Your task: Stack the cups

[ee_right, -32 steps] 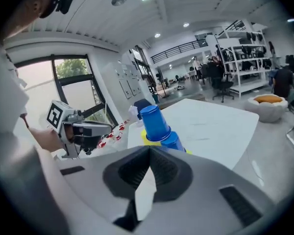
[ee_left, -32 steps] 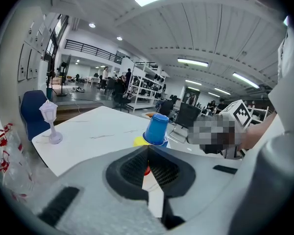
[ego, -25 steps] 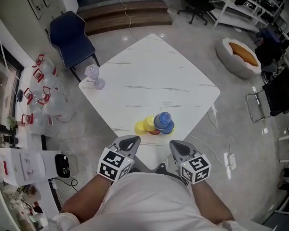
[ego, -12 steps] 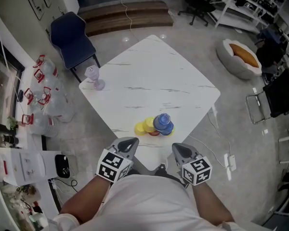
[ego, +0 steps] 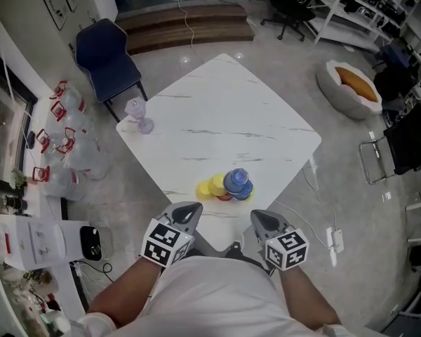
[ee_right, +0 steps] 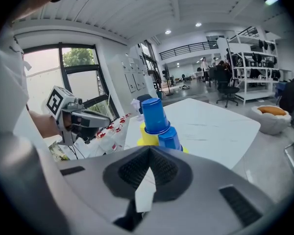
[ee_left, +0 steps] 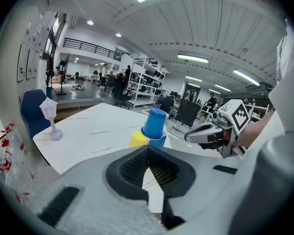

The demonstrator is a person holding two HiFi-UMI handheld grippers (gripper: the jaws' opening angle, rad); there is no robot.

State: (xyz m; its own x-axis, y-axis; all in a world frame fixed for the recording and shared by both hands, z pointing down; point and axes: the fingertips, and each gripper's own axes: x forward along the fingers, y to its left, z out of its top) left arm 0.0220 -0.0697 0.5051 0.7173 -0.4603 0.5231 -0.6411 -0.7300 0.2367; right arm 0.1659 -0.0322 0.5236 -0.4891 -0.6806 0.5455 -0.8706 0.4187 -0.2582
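- While both tongs are held at the bottom of the head view, just short of the desk's (ego: pixel 217 104) near edge, nothing is gripped by either.
- The left tongs (ego: pixel 189 208) are seen closed, tips meeting.
- The right tongs (ego: pixel 259 217) are likewise closed.
- The cups (ego: pixel 231 184) are clustered at lower centre on the desk: blue cups (ego: pixel 236 179) upside down, a yellow cup (ego: pixel 208 186) touching at their left.
- A small lamp (ego: pixel 136 111) is set at the desk's left corner, well apart.
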